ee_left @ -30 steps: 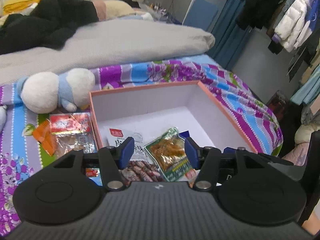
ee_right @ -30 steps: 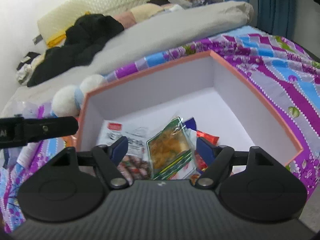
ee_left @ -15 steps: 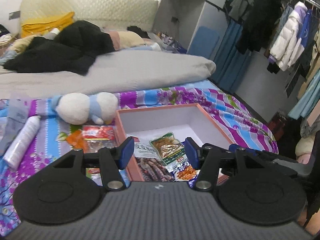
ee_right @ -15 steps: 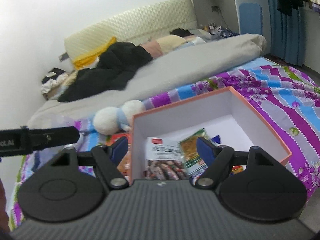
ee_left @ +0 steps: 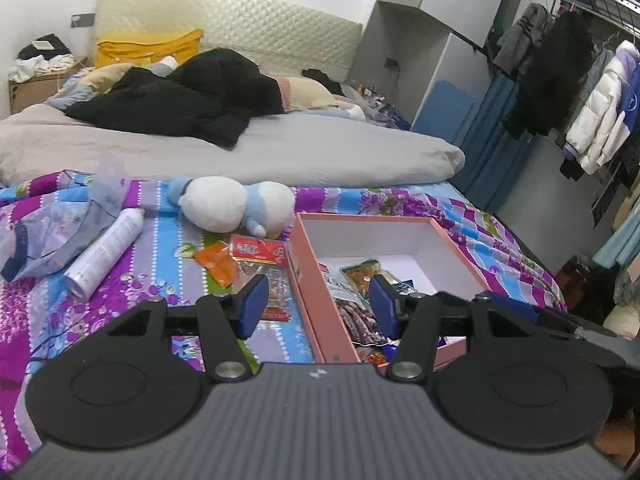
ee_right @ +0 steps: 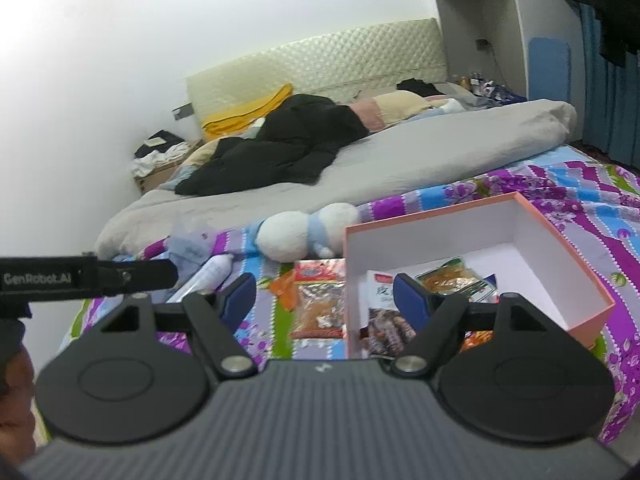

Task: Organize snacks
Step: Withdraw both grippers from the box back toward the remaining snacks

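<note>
Hovering: left gripper [ee_left: 316, 305] and right gripper [ee_right: 325, 298], both spread, gripping nothing.
Waiting: red snack packet [ee_left: 259, 249], lower centre, beside box [ee_left: 306, 280].
Handling: probably light, crinkly, slippery; pinching 1 edge seam.

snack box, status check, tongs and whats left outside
Left tongs and right tongs open, empty. Snack box holds several packets. Red packet and orange packet outside, beside it. Nothing blocking.

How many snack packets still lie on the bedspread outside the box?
2: an orange packet left of the pink box, and a red-topped packet between them. Others may be hidden behind the gripper.
</note>
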`<state>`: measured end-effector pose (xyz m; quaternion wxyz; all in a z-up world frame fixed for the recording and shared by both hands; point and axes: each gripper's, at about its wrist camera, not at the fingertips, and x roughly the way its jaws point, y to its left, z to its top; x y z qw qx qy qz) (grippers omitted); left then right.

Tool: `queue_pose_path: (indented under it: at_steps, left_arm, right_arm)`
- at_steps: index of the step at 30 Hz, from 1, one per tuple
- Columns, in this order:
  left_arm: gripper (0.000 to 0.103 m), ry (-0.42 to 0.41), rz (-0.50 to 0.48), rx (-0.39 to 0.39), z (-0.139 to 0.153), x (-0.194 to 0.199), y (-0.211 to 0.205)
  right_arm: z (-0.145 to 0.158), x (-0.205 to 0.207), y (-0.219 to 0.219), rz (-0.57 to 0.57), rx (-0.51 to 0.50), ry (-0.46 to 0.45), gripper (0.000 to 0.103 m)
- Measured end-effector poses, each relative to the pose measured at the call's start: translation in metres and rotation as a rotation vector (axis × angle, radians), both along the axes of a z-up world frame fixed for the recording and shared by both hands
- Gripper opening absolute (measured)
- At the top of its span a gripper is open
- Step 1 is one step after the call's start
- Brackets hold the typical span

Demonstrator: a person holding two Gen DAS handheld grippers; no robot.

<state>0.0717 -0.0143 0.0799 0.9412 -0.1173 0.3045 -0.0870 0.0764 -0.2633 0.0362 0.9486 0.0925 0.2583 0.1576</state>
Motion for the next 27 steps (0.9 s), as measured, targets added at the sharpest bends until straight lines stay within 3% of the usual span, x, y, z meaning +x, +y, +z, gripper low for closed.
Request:
queue_pose_path:
  at_steps: [12, 27]
  left_arm:
    - [0.061, -0.003, 0.054, 0.010, -0.013, -0.038, 0.028]
    - [0.061, 0.119, 0.144, -0.016, -0.069, -0.048, 0.057]
  right_arm:
    - [-0.015, -0.036, 0.035, 0.073, -0.031, -0.001, 0.077]
    - [-0.045, -0.055, 0.061, 0.123, -0.077, 0.037, 0.077]
